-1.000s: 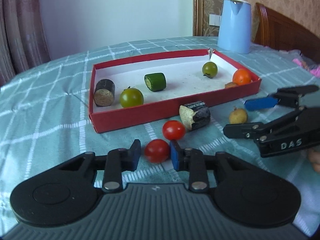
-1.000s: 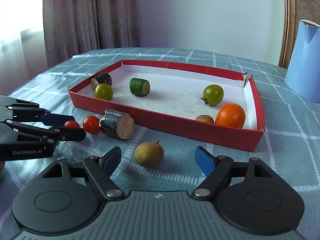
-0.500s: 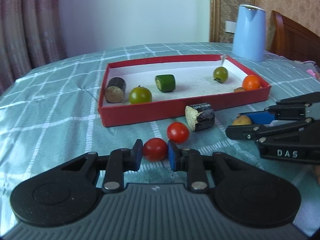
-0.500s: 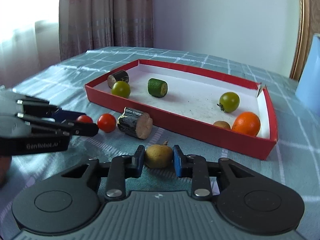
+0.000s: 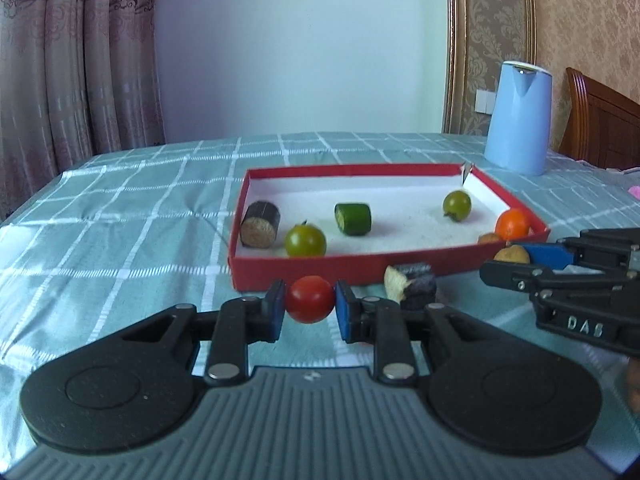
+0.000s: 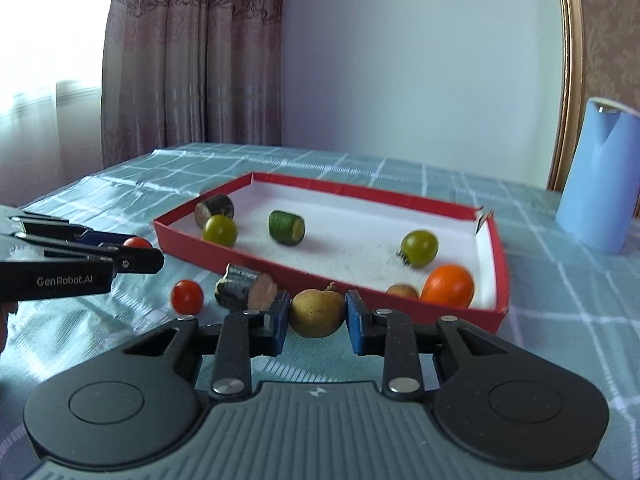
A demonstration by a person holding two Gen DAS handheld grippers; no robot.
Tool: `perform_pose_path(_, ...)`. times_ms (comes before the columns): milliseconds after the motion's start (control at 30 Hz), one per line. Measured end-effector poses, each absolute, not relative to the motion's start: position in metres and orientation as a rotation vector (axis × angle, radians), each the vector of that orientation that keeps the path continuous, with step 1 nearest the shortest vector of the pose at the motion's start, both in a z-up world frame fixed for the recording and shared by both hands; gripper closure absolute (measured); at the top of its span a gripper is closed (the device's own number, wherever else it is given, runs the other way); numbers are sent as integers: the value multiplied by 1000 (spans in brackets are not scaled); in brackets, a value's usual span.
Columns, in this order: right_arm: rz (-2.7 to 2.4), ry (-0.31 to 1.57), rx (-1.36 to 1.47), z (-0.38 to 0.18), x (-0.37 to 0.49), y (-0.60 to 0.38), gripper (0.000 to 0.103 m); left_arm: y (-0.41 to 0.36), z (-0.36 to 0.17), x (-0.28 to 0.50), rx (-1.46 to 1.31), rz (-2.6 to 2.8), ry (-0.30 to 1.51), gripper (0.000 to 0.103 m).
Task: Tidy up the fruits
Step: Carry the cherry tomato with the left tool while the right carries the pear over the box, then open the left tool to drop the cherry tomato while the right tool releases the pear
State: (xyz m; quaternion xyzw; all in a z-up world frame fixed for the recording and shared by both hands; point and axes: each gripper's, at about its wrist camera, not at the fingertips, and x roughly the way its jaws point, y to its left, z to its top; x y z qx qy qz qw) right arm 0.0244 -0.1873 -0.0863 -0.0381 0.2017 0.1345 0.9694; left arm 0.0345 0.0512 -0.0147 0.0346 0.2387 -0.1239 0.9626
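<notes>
Desk w/ teal checked cloth (image 5: 120, 216), red tray (image 5: 360, 268) mid. Left tongs (image 5: 310, 307) clamp a red tomato (image 5: 310, 299); it seems lifted off the cloth. Right tongs (image 6: 317, 317) grip tan fruit (image 6: 317, 312) just before tray's front wall.

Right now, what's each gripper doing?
Left gripper: closed on a red cherry tomato.
Right gripper: closed on a small tan fruit.

A glossy, smooth red tomato (image 5: 309, 299) sits between matt blue pads (image 5: 277, 312). Beyond it, the red box (image 5: 400, 266) looks like matt cardboard lined with white paper, on a checked cloth surface (image 5: 120, 216).
</notes>
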Motion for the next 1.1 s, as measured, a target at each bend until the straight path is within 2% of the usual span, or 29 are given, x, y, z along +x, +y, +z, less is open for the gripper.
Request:
perform_pose_path(567,228,447,-129,-67,84,-179,74,14,-3,94,61,-193,488,79)
perform_pose_path(1100,161,542,-128,-79,161,-176,74,2,-13,167,47,-80,542,79)
